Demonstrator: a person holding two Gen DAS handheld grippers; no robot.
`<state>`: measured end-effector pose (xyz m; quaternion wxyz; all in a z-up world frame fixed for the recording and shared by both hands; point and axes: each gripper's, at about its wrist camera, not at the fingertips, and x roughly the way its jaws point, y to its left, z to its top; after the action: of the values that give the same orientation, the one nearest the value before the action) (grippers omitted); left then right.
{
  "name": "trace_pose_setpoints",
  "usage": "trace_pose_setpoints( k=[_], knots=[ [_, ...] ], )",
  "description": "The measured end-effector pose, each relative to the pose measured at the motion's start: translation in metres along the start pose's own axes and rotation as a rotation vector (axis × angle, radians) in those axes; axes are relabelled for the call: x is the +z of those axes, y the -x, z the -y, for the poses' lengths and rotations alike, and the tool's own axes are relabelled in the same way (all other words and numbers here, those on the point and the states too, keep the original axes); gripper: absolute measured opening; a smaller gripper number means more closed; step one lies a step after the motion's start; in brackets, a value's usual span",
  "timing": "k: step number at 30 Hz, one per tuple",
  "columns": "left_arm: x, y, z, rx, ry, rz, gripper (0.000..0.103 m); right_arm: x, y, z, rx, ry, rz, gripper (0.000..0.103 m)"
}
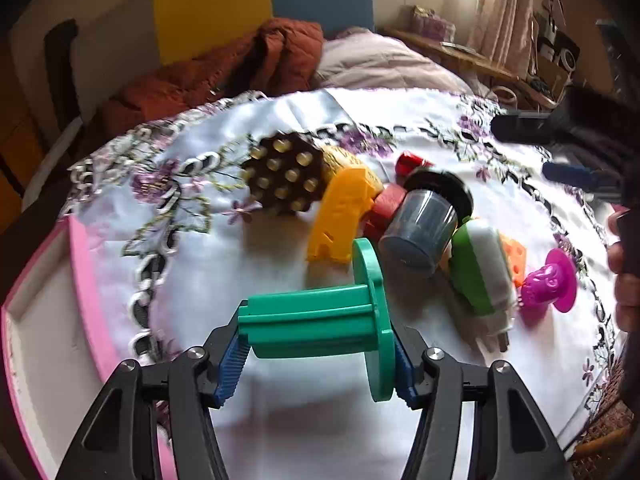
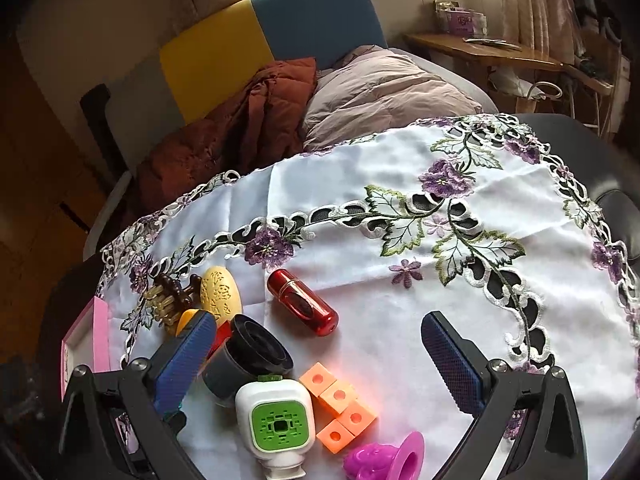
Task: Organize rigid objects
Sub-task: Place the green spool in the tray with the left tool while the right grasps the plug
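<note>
My left gripper (image 1: 320,360) is shut on a green flanged spool (image 1: 316,320), one pad on the tube end and the other on the flange, just above the embroidered cloth (image 1: 208,264). Beyond it lies a heap: a beaded brown massager (image 1: 286,176), a yellow figure (image 1: 340,216), a dark jar (image 1: 424,228), a green-and-white device (image 1: 480,272), orange cubes (image 1: 516,256) and a magenta toy (image 1: 552,284). My right gripper (image 2: 318,360) hangs open over the jar (image 2: 248,356), the device (image 2: 278,420) and the cubes (image 2: 340,408). A red cylinder (image 2: 302,302) lies just beyond.
A pink-rimmed tray (image 1: 86,280) sits at the cloth's left edge, also in the right wrist view as the tray (image 2: 100,332). A yellow carved egg (image 2: 220,290) lies by the massager. Behind the table are a rust quilted jacket (image 2: 240,132) and a pillow (image 2: 384,88). A person's hand (image 1: 626,280) shows at the right.
</note>
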<state>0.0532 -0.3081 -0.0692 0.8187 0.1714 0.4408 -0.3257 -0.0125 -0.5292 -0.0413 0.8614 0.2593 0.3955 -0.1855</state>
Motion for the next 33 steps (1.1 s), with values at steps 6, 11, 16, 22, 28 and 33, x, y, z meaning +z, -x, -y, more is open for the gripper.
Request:
trace_pose_setpoints(
  k=[6,11,16,22,28,33],
  knots=[
    [-0.006,0.052,-0.024,0.058,0.064,0.090,0.061,-0.017,-0.015,-0.034,0.100,0.154,-0.122,0.100],
    [-0.018,0.080,-0.049,0.124,0.112,0.121,0.061,-0.042,-0.035,-0.055,0.052,0.304,-0.254,0.073],
    [-0.035,0.099,-0.077,0.167,0.178,0.138,0.061,-0.050,-0.043,-0.058,0.036,0.350,-0.301,0.061],
    [-0.058,0.113,-0.108,0.218,0.247,0.140,0.061,-0.066,-0.054,-0.065,-0.025,0.443,-0.373,0.053],
    [-0.077,0.113,-0.135,0.246,0.302,0.119,0.061,-0.071,-0.053,-0.071,-0.051,0.502,-0.354,0.052],
    [-0.088,0.098,-0.160,0.233,0.353,0.064,0.061,-0.071,-0.055,-0.073,-0.039,0.482,-0.360,0.052]
  ],
)
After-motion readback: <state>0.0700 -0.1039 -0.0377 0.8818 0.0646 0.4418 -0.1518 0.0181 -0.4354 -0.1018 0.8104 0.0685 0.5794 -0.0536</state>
